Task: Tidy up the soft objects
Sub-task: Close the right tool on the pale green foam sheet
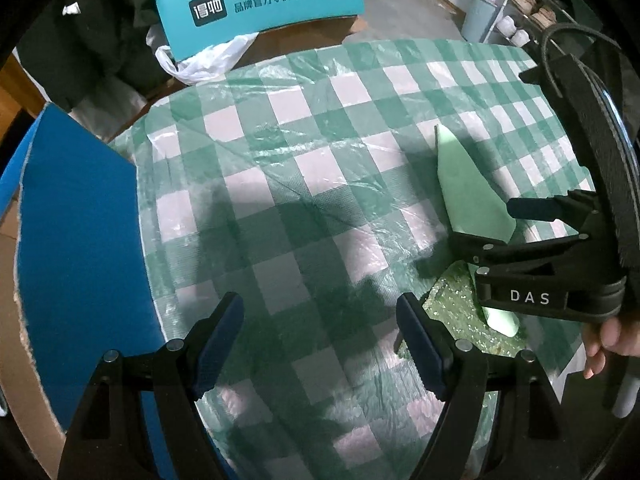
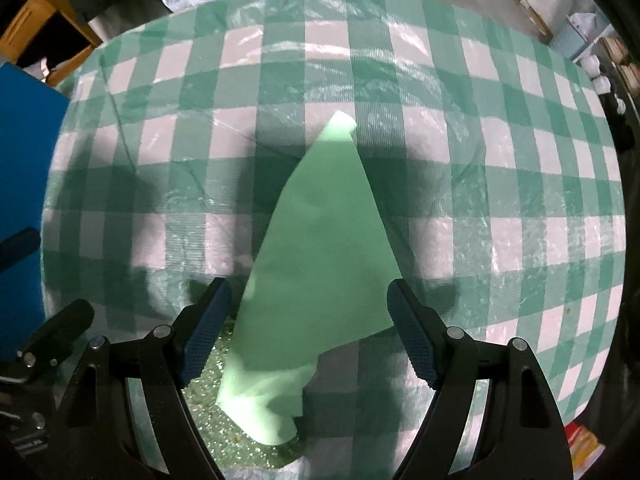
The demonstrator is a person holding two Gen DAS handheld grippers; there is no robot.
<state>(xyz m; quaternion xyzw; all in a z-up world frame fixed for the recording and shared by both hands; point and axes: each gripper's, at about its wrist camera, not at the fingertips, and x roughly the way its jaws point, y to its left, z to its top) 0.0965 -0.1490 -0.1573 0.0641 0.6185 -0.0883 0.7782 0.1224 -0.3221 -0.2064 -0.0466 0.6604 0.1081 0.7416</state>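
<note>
Surface: green-and-white checked plastic tablecloth (image 2: 500, 168), wrinkled and glossy, spread over a table.
Task object: pale green folded cloth of soft fabric (image 2: 324, 248), roughly triangular, lying on the tablecloth with its narrow tip pointing away and its broad, crumpled end nearest the camera in the right wrist view.
Underlay: glittery green sheet (image 1: 452, 312), partly covered by the broad end of the cloth.
Right gripper (image 2: 308, 332): jaws wide apart, straddling the broad part of the cloth; blue pads clear of the fabric on both sides, nothing gripped.
Left gripper (image 1: 320, 348): jaws wide apart above bare tablecloth, left of the cloth, holding nothing.
Hand (image 1: 608, 340): fingers visible at the handle of the right gripper.
Left edge: flat blue board (image 1: 80, 240) beside the table.
Background: teal box with white printed characters (image 1: 260, 4); crumpled white plastic bag (image 1: 200, 60) just before it.
</note>
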